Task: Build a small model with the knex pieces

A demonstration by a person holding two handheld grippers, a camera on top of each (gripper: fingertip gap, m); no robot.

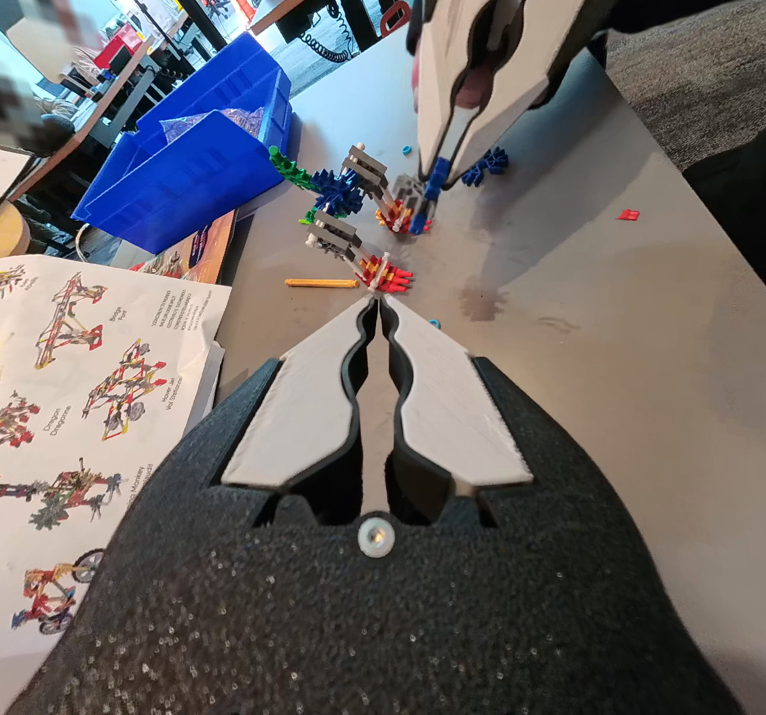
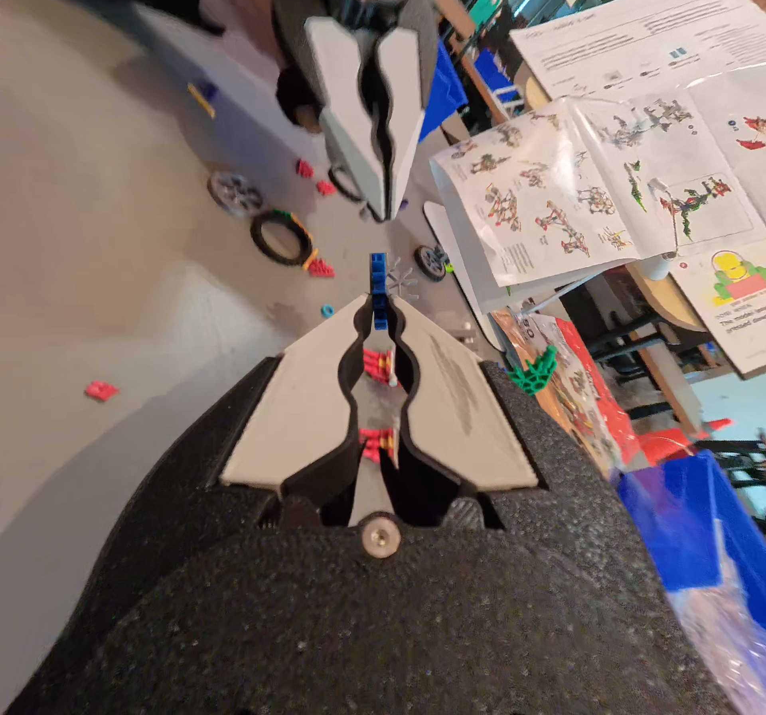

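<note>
Right hand-held gripper (image 2: 379, 301) pinches a blue connector piece (image 2: 379, 289), long axis running fwd past the tips. Left hand-held gripper (image 1: 376, 301) closed w/ nothing in it, tips just beside the model's red connector (image 1: 393, 278) on the tabletop (image 1: 580, 322). Instruction sheet (image 1: 103, 363) w/ printed text lies nearby.

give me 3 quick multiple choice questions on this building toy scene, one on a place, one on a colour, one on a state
1. Where does the bin sit relative to the toy model, seen from the left wrist view?
A. to its left
B. to its right
C. on top of it

2. What colour is the piece in the right gripper?
A. yellow
B. blue
C. green

3. How is the left gripper?
A. wide open
B. holding the yellow rod
C. shut, with nothing visible between its tips

Answers:
1. A: the bin lies left of the model in the left wrist view.
2. B: a blue piece sticks out between the right gripper's tips.
3. C: its tips meet just short of the model, and the yellow rod lies apart on the table.
</note>
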